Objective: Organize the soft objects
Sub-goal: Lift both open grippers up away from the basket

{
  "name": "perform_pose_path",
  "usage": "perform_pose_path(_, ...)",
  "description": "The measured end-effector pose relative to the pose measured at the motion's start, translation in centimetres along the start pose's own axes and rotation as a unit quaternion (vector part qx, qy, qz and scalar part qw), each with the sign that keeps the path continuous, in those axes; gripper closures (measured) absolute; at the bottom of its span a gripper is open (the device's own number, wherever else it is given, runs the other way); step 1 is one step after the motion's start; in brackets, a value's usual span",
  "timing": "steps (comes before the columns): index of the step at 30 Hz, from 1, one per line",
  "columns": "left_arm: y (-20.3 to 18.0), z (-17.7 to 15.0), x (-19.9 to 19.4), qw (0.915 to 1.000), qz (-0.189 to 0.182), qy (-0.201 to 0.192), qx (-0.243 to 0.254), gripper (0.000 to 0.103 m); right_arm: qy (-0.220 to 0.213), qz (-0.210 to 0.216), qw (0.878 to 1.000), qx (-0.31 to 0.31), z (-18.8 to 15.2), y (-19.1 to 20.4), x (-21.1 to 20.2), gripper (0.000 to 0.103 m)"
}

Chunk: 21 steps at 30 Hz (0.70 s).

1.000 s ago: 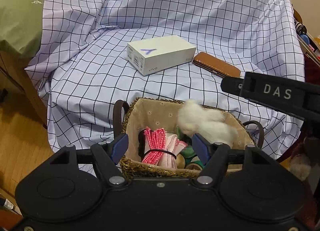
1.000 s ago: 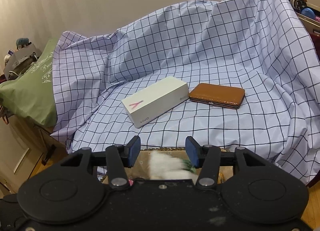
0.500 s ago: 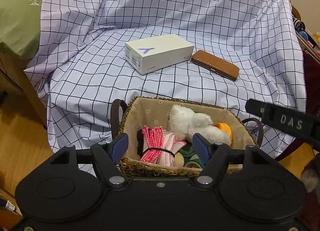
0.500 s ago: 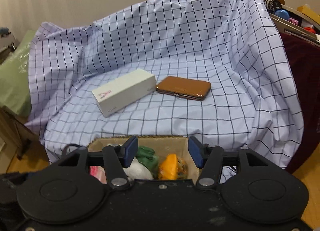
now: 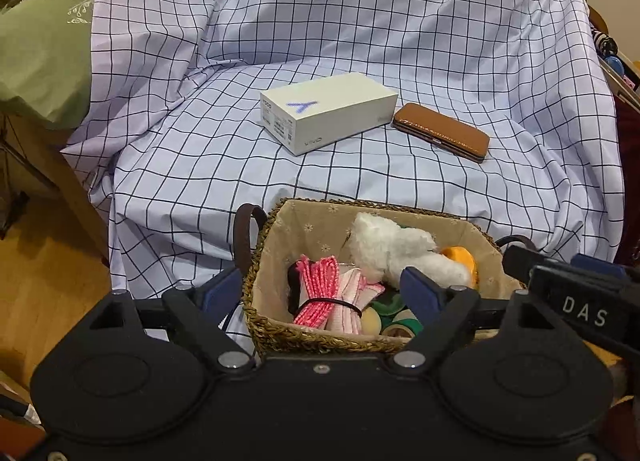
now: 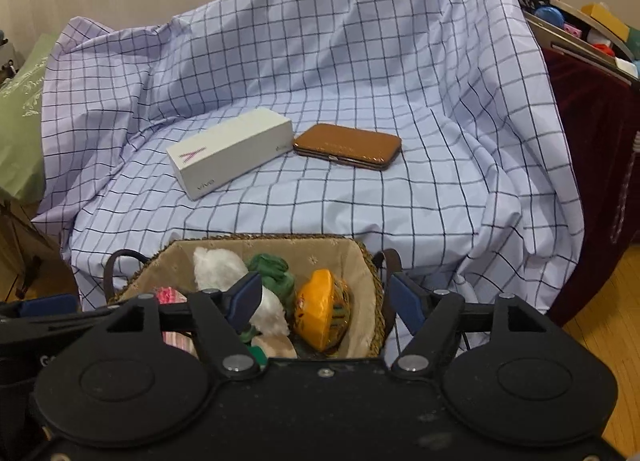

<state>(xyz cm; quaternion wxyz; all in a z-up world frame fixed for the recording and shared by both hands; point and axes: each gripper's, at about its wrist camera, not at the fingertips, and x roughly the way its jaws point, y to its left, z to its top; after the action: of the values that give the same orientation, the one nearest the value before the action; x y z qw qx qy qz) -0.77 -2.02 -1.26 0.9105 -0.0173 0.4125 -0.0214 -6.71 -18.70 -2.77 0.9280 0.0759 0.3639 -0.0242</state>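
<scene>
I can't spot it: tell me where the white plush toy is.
In the woven basket, white plush toy lies between the pink cloth bundle and the orange item.

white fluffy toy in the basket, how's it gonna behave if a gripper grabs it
The white fluffy toy looks plush, so it would probably squash and flop rather than hold shape. It seems light for its bulk. Its fuzzy pile should resist slipping, though it leans on the other contents of the woven basket and may drag them.

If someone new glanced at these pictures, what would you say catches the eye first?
Probably the woven basket in front, stuffed with a fluffy white toy, a pink bundle and an orange pouch. Behind it, a white box and a brown case lie side by side on the checked sheet.
</scene>
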Motion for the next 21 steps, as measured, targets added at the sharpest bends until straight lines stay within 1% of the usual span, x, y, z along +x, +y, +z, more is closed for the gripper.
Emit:
perform_pose_path(2,0.02,-0.03,0.04,1.0,0.003,0.0,0.001,0.02,0.003,-0.006,1.0,0.002,-0.13,-0.04,0.01,0.03)
perform_pose_path(4,0.08,-0.02,0.03,1.0,0.004,-0.001,0.0,0.018,0.007,-0.012,1.0,0.003,-0.24,-0.11,0.09,0.027)
perform_pose_path(6,0.11,-0.01,-0.03,1.0,0.006,-0.003,0.0,0.014,0.009,-0.018,1.0,0.005,-0.32,-0.17,0.15,0.025)
perform_pose_path(9,0.13,-0.03,-0.16,0.9999,0.01,-0.005,0.0,0.013,0.011,-0.023,1.0,0.01,-0.36,-0.35,0.2,0.023)
perform_pose_path(13,0.29,-0.05,-0.08,0.9999,0.012,-0.003,-0.004,0.011,0.01,-0.028,0.999,0.013,-0.42,-0.46,0.18,0.018)
perform_pose_path(21,0.32,-0.12,0.04,0.9999,0.014,0.001,-0.002,0.011,0.01,-0.032,0.999,0.014,-0.48,-0.43,0.15,0.016)
